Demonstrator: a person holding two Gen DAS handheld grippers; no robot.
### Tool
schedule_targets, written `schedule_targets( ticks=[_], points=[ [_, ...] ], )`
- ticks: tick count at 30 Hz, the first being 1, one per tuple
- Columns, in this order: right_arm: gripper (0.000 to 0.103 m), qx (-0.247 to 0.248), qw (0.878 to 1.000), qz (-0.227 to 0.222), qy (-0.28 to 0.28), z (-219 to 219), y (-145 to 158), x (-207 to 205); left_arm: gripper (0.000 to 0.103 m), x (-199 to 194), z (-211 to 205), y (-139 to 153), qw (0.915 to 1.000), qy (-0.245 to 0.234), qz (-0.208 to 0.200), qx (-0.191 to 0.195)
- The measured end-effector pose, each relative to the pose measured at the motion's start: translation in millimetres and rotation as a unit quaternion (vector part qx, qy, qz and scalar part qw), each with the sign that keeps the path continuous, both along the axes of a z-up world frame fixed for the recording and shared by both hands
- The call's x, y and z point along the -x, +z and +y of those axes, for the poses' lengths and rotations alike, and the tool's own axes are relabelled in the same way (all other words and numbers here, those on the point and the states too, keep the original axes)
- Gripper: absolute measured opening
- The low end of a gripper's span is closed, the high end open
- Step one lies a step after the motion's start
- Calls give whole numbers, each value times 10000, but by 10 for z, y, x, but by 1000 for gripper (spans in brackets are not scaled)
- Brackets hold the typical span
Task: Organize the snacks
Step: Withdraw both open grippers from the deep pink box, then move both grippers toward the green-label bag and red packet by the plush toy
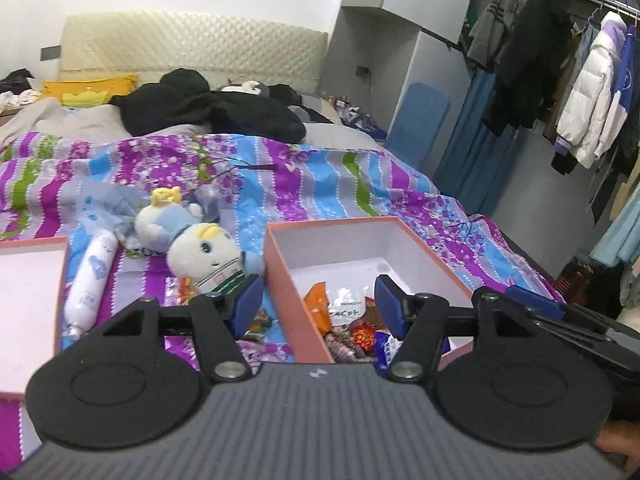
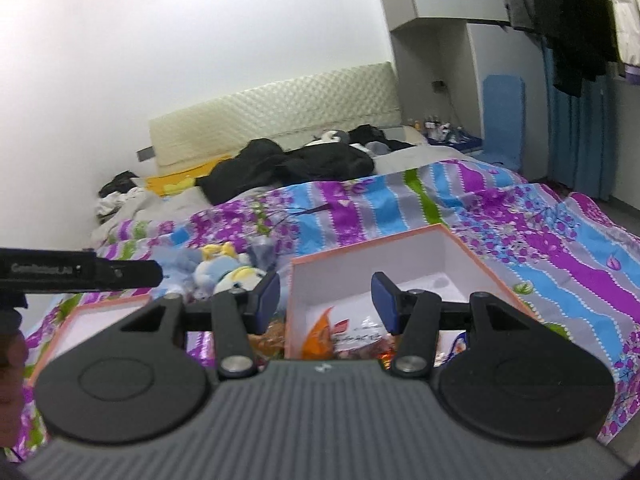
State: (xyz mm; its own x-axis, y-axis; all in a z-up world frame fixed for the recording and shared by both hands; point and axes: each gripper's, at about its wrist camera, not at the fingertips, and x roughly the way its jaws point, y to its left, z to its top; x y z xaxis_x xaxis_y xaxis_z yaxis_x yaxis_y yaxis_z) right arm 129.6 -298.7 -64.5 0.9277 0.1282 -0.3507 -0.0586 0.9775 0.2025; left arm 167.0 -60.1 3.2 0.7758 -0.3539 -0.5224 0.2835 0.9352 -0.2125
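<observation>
A pink box [image 1: 280,264] with a white inside lies open on the flowered bedspread. Several wrapped snacks [image 1: 352,328] lie in its near end. More wrappers [image 1: 256,320] lie on the spread just left of the box. My left gripper [image 1: 318,304] is open and empty, above the box's near left wall. My right gripper [image 2: 326,300] is open and empty, above the same box [image 2: 460,240], whose snacks [image 2: 352,336] show between its fingers. The right gripper's arm shows at the right edge of the left wrist view [image 1: 560,312].
The box's pink lid [image 1: 28,288] lies to the left. A white sausage-shaped packet [image 1: 90,284] and a plush toy [image 1: 192,240] lie between lid and box. Black clothes [image 1: 208,108] are piled near the headboard. Hanging clothes [image 1: 580,92] fill the right side.
</observation>
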Motion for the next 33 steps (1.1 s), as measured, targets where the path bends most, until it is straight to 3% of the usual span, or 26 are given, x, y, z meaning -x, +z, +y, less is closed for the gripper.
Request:
schedule_targets(
  ticks=[13, 22, 33],
  points=[
    [54, 199, 9983, 14, 545, 477, -198, 359, 67, 579, 518, -299, 9986, 496, 195, -16],
    [54, 522, 9957, 200, 734, 608, -518, 629, 67, 922, 892, -690, 9946, 935, 438, 99],
    [53, 985, 9868, 572, 1154, 928, -826, 587, 72, 877, 1170, -1239, 9872, 1234, 824, 580]
  ],
)
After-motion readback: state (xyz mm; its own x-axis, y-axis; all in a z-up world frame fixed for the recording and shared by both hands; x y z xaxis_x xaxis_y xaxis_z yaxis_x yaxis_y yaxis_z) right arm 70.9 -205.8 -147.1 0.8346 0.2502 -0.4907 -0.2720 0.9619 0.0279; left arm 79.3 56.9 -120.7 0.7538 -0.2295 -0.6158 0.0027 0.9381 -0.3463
